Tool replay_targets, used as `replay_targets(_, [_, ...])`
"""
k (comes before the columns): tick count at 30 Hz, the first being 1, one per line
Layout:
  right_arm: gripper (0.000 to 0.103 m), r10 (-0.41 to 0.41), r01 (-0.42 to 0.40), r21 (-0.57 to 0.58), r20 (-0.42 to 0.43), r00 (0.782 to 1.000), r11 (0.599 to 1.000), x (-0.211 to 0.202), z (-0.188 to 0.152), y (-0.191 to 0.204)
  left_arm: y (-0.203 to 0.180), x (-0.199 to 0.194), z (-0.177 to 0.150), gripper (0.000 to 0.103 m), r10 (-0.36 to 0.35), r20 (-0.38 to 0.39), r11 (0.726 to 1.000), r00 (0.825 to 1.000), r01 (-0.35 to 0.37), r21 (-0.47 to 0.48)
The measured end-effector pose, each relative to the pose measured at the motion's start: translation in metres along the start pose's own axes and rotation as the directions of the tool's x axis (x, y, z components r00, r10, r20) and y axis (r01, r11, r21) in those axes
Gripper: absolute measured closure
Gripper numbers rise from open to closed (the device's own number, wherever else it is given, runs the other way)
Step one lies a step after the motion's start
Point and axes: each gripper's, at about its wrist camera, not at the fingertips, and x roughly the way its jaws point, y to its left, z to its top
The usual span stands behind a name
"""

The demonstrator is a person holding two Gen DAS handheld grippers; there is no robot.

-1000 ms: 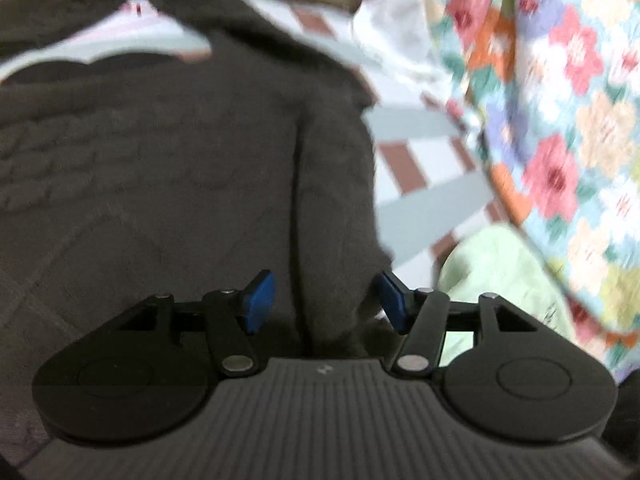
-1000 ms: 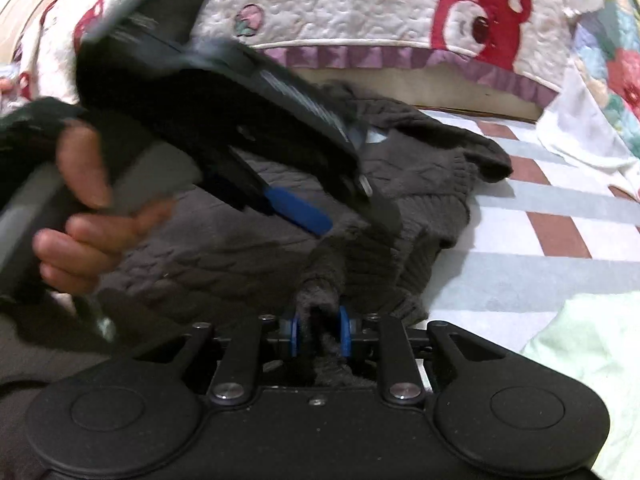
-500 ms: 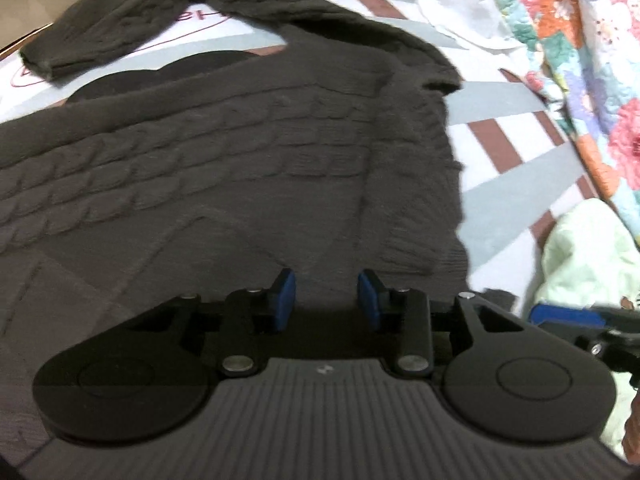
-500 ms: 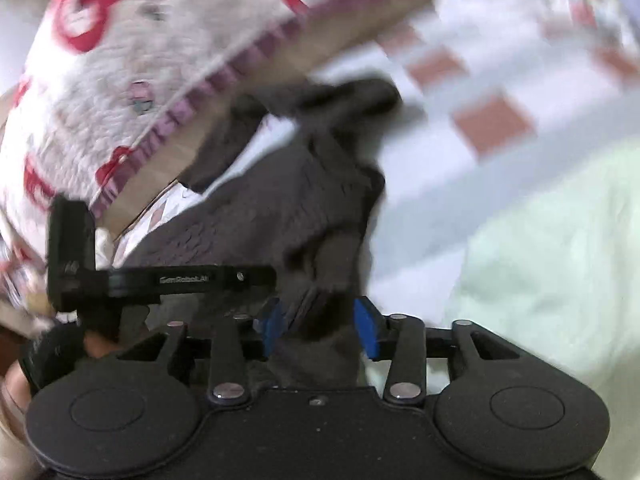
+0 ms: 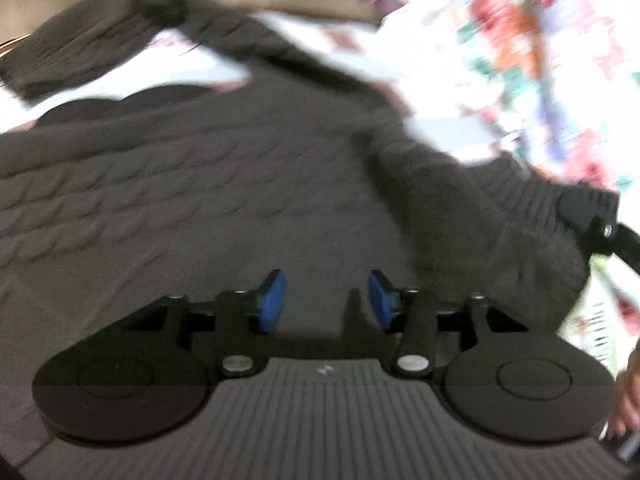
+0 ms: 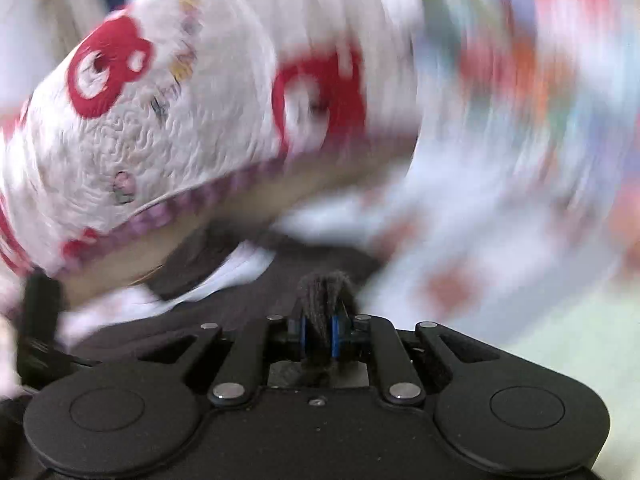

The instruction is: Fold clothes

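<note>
- Sweater (image 5: pixel 224 200): dark brown, cable-knit; spread front-up across the bed (image 5: pixel 200 64), which is covered in a pale sheet with reddish and grey blocks; one sleeve (image 5: pixel 100 40) is laid out toward the far edge; the near-right corner is lifted off the sheet, judged to be the start of a fold across the body.
- Right gripper (image 6: pixel 319 336): blue pads (image 6: pixel 334 338) are clamped on a bunch of the brown knit, which stands up between them in a tuft; the jaws have just been closing, with the cloth between them; in the left wrist view the same gripper (image 5: pixel 592 220) is seen at the raised hem; the grip is judged to be kept at the hem so the side can be carried over.
- Left gripper (image 5: pixel 322 300): blue pads (image 5: pixel 272 300) stand apart above the sweater's body, nothing pressed between them; the jaws have just been opening; it is held low over the cloth, presumably to pin or take the fabric near the fold line.
- Quilt (image 6: pixel 168 112): white with red bear shapes and a purple border; placed along the far side of the bed; blurred.
- Floral cover (image 5: pixel 540 40): multicoloured; bunched at the right side; heavily blurred.
- Pale green cloth (image 6: pixel 560 340): lying on the bed just beside the sweater; whether it awaits folding cannot be told.
</note>
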Motion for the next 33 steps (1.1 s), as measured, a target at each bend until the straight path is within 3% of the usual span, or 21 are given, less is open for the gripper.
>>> replay_targets(1, [0.090,-0.083,0.083,-0.080,0.000,0.997,0.993,-0.002,0.002,-0.003,-0.003,0.000,0.000,0.043,-0.025,0.000,1.000,1.000,0.025,0.006])
replay_targets(2, [0.091,-0.111,0.108,-0.073,-0.041,0.993,0.992,0.004,-0.003,-0.016,-0.006,0.003,-0.002,0.042,-0.025,-0.016,0.999,1.000,0.026,0.019])
replay_targets(4, [0.091,-0.148,0.145,-0.036,-0.134,0.980,0.989,0.020,-0.015,-0.045,-0.011,0.012,-0.006,0.042,-0.006,-0.056,0.999,0.998,0.009,0.052])
replay_targets(7, [0.087,-0.136,0.156,0.032,-0.334,0.933,0.987,0.061,-0.045,-0.080,-0.010,0.027,-0.012,0.041,0.056,-0.128,0.995,0.990,-0.045,0.084])
replay_targets(13, [0.084,-0.171,0.183,0.005,-0.324,0.931,0.983,0.067,-0.042,-0.078,-0.006,0.033,-0.008,0.040,0.067,-0.134,0.996,0.989,-0.059,0.062])
replay_targets(15, [0.084,-0.243,0.249,-0.017,-0.297,0.924,0.968,0.070,-0.034,-0.074,-0.004,0.034,-0.008,0.040,0.067,-0.135,0.997,0.989,-0.060,0.056])
replay_targets(17, [0.074,-0.267,0.275,-0.007,-0.267,0.926,0.961,0.066,-0.026,-0.069,-0.006,0.031,-0.010,0.040,0.072,-0.130,0.996,0.989,-0.065,0.055])
replay_targets(21, [0.074,-0.074,0.094,0.080,-0.228,0.971,0.992,0.061,-0.013,-0.055,-0.009,0.023,-0.010,0.040,0.100,-0.091,0.994,0.991,-0.095,0.061])
replay_targets(24, [0.073,0.076,-0.064,0.067,-0.196,0.978,0.996,0.067,-0.003,-0.028,-0.006,0.004,0.000,0.042,0.135,0.011,0.990,0.991,-0.135,0.040])
replay_targets(28, [0.066,0.201,-0.211,-0.053,-0.154,0.967,0.976,0.079,0.024,0.019,0.029,-0.054,0.031,0.040,0.123,0.111,0.979,0.986,-0.101,-0.179])
replay_targets(30, [0.063,0.264,-0.287,-0.153,-0.153,0.952,0.946,0.090,0.037,0.047,0.053,-0.088,0.047,0.040,0.114,0.158,0.966,0.981,-0.073,-0.247])
replay_targets(31, [0.062,0.287,-0.315,-0.198,-0.160,0.945,0.928,0.094,0.042,0.062,0.063,-0.100,0.053,0.040,0.118,0.174,0.966,0.978,-0.072,-0.248])
replay_targets(33, [0.057,0.339,-0.385,-0.278,-0.199,0.920,0.880,0.110,0.050,0.093,0.086,-0.120,0.063,0.040,0.184,0.182,0.968,0.966,-0.146,-0.206])
